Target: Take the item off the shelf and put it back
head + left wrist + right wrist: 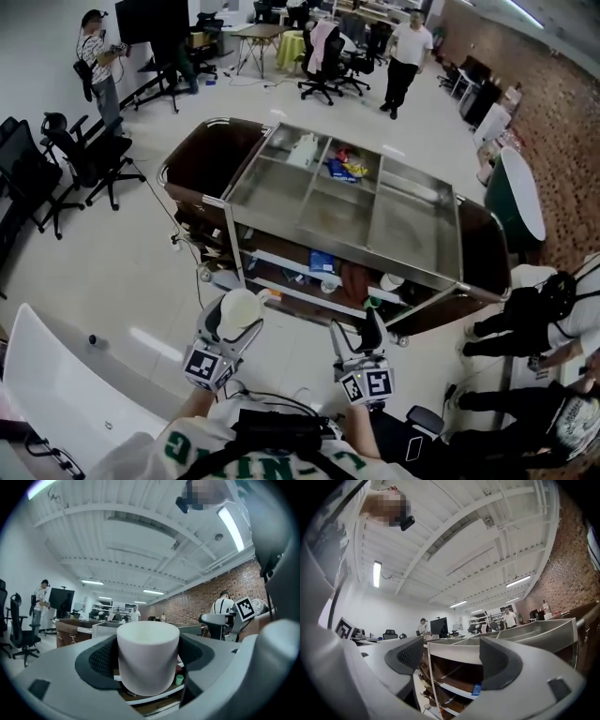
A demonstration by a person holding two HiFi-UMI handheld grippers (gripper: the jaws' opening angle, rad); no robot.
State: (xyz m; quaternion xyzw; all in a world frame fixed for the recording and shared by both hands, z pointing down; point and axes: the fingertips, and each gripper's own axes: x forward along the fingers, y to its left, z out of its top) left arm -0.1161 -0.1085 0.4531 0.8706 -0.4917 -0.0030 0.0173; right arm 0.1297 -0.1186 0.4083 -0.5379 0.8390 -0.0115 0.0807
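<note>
A plain white cup (147, 656) stands upright between the pads of my left gripper (146, 657), which is shut on it. In the head view the cup (240, 308) is held in front of the lower shelves of the metal shelf cart (281, 192), by the left gripper (234, 319). My right gripper (452, 660) is open with nothing between its fingers. It points at the cart's front left corner post (433, 681). In the head view the right gripper (370, 328) hangs beside the left one, just short of the cart's lower shelf (309, 281).
The cart's top tray holds a white item (304, 150) and colourful packets (345, 167); lower shelves hold a blue box (322, 262) and a white bowl (392, 281). Office chairs (66, 159) stand left. A person (539, 314) stands at right, others (405, 54) far back.
</note>
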